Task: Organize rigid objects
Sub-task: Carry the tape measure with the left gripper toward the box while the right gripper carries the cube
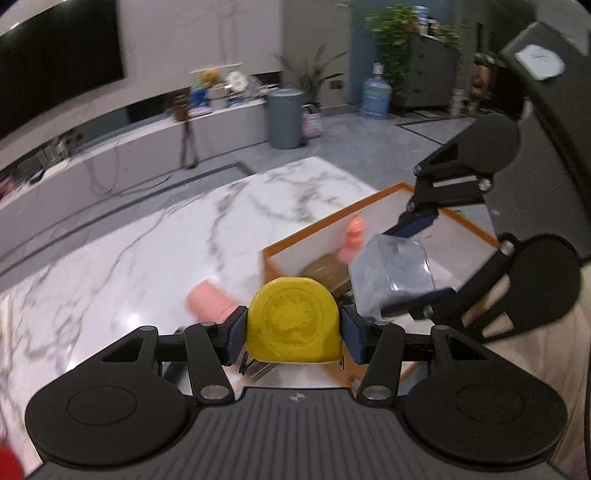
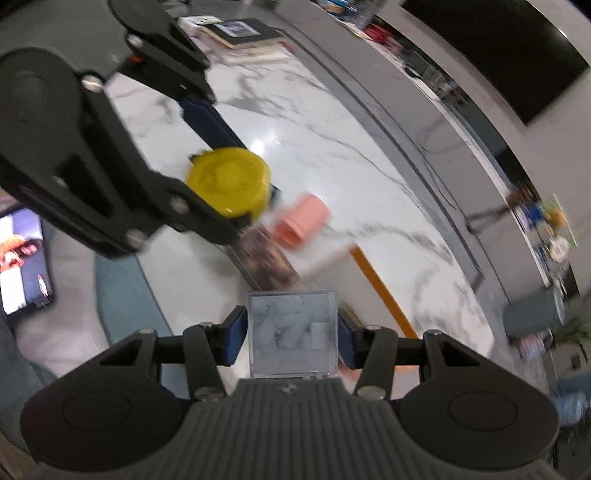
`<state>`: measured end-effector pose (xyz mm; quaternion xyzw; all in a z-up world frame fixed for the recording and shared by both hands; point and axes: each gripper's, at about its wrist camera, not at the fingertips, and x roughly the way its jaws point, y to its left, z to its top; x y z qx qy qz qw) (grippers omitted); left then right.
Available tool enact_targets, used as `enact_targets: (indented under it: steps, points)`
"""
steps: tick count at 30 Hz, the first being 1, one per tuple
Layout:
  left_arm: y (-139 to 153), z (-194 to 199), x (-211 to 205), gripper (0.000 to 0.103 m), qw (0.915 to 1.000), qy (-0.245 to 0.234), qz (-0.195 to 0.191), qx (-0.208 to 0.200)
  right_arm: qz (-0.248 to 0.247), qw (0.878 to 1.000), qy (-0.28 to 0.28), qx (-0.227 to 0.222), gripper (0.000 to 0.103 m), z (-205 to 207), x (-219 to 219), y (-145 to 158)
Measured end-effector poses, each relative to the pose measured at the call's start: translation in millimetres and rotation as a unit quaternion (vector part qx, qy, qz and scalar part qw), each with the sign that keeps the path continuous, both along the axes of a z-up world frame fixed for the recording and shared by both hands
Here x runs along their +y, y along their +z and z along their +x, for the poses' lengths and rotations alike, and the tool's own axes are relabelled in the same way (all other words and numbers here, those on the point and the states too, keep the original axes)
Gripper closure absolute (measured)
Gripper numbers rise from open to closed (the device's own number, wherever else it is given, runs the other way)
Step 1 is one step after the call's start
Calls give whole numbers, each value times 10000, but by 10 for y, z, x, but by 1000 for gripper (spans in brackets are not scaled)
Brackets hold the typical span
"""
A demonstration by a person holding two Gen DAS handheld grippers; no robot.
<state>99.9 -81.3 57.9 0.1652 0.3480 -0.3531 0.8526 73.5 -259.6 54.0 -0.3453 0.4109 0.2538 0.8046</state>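
My left gripper [image 1: 294, 328] is shut on a yellow tape measure [image 1: 294, 319] and holds it above the marble table, at the near corner of a white box with an orange rim [image 1: 317, 225]. My right gripper [image 2: 292, 334] is shut on a clear plastic cube [image 2: 292, 332] and holds it over that box; the cube also shows in the left wrist view [image 1: 391, 275]. The tape measure also shows in the right wrist view [image 2: 229, 181]. A pink cup [image 1: 208, 301] lies on its side on the table beside the box. A pink figure [image 1: 352, 240] stands inside the box.
A dark book-like object [image 2: 267, 260] lies in the box under the grippers. The marble table [image 1: 147, 240] stretches left and far. Books [image 2: 240, 35] lie at its far end. A grey bin [image 1: 284, 118] and a water jug [image 1: 376, 96] stand on the floor beyond.
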Motion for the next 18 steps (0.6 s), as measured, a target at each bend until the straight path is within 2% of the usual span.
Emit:
enact_targets:
  steps: [4, 9, 18]
  points:
    - [-50, -53, -417, 42, 9991, -352, 238, -54, 4, 9988, -479, 122, 53, 22, -438, -44]
    - [-242, 19, -900, 42, 9961, -700, 540, 80, 119, 9953, -911, 292, 53, 58, -910, -192]
    - [-753, 182, -1410, 42, 9858, -1197, 1146, 267, 142, 9936, -904, 669, 53, 234, -1348, -664]
